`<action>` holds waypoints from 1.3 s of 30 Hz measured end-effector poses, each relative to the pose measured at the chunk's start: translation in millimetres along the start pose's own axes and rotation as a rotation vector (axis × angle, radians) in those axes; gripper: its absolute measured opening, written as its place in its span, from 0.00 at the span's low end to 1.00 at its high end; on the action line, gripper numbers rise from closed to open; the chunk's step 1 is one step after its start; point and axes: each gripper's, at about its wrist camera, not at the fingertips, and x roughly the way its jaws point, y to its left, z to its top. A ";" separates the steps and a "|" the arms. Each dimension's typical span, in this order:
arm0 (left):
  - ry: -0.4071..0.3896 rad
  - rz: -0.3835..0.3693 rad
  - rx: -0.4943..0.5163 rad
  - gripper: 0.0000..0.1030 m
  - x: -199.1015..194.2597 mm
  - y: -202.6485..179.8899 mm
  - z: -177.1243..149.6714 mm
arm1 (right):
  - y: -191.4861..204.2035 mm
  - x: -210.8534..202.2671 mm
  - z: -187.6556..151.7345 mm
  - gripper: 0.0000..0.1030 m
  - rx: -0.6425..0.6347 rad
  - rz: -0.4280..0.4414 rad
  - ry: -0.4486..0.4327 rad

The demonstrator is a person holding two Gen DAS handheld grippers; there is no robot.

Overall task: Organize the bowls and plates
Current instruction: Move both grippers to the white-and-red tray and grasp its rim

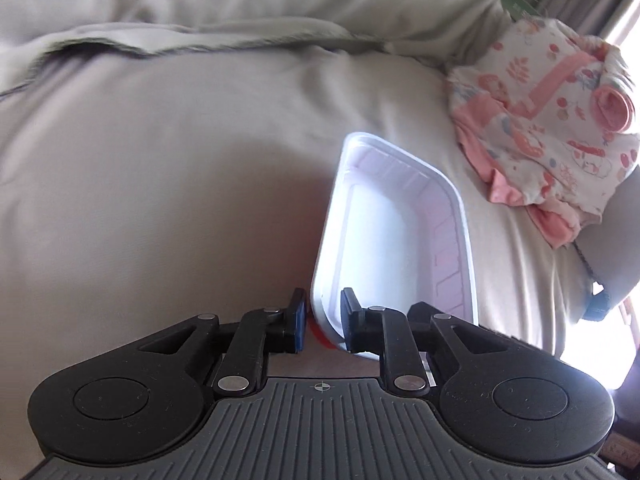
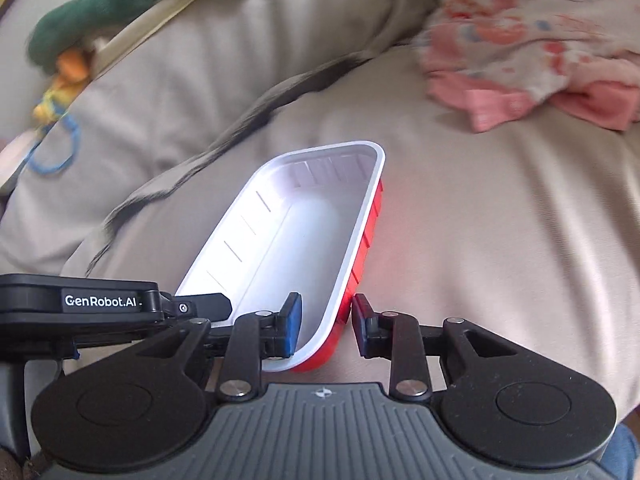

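Both grippers on tray, lower centre on the bed. Left gripper and right gripper pinch opposite rim walls. I'd lift level, both sides together, so it won't flex.

The tray is white inside, red outside. The bedding is plain beige; the crumpled cloth is white with pink prints.

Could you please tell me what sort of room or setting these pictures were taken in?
Probably a bedroom or living room, not a kitchen: the red-and-white tray rests on a soft beige cushion or duvet, with crumpled pink patterned clothing and a green plush toy lying nearby.
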 end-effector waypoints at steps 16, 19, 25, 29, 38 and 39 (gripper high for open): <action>-0.063 0.158 -0.192 0.20 -74.5 102.0 -87.8 | 112.1 -8.1 -51.4 0.48 -0.256 0.112 0.215; -0.068 0.140 -0.190 0.20 -64.8 101.3 -75.7 | 106.6 0.5 -50.7 0.56 -0.215 0.046 0.231; -0.064 0.136 -0.167 0.20 -41.6 97.6 -60.6 | 103.1 1.6 -51.1 0.67 -0.158 0.051 0.241; -0.050 0.138 -0.160 0.18 -44.6 100.8 -67.8 | 107.4 4.5 -54.8 0.85 -0.175 0.096 0.241; 0.002 0.161 -0.159 0.18 -69.0 107.6 -102.0 | 110.9 6.5 -58.1 1.00 -0.103 0.101 0.248; 0.003 0.159 -0.163 0.18 -70.2 108.6 -103.9 | 110.1 6.6 -57.7 1.00 -0.099 0.103 0.250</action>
